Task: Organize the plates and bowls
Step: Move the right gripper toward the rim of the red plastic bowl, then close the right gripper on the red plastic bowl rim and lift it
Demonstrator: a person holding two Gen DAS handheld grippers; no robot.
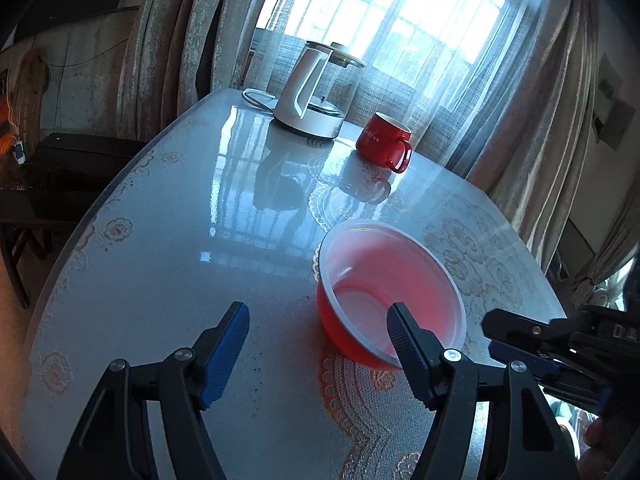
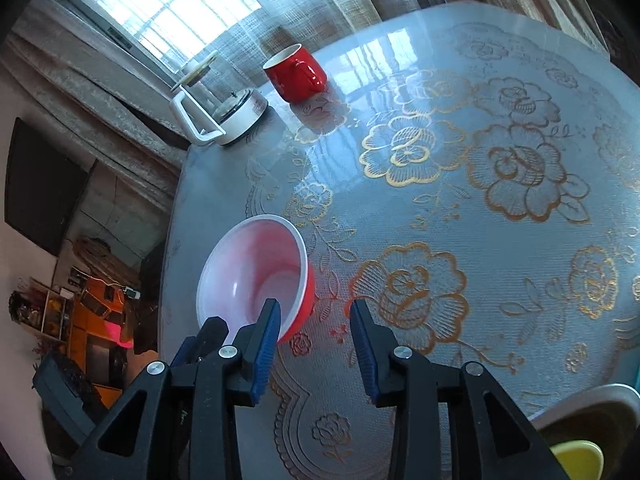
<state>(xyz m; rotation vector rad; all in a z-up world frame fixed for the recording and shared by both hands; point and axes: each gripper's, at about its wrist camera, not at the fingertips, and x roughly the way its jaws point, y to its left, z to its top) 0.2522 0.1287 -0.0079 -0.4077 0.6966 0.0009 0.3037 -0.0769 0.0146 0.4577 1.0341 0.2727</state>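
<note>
1. Sheer curtains (image 1: pixel 400 40) over a barred window back a glossy round counter (image 1: pixel 180 220), whose clear cover lies over lace with gold flower outlines.
2. At the far side stands a white kettle base (image 1: pixel 308 116) with a loop handle and a glass jug, and near it a shiny red mug (image 1: pixel 382 140), handle turned toward the cameras.
3. Between these and the bowl the surface shows only window reflections.
4. Closer in, a red bowl (image 1: pixel 390 296) sits upright on the counter; it looks like thin plastic, round, with a pale pink-white inside and a white rim.
5. Left gripper (image 1: pixel 318 336) is spread wide, its ribbed blue pads apart: one finger hangs over the bowl's inside, the other over bare counter, neither visibly touching.
6. Right gripper (image 2: pixel 314 334) is also parted, holding nothing; its left finger overlaps the bowl's near rim in its own view, though contact is unclear.
7. In the right wrist view a grey dish rim (image 2: pixel 592 400) and something yellow (image 2: pixel 578 458) sit at the counter's near edge.
</note>
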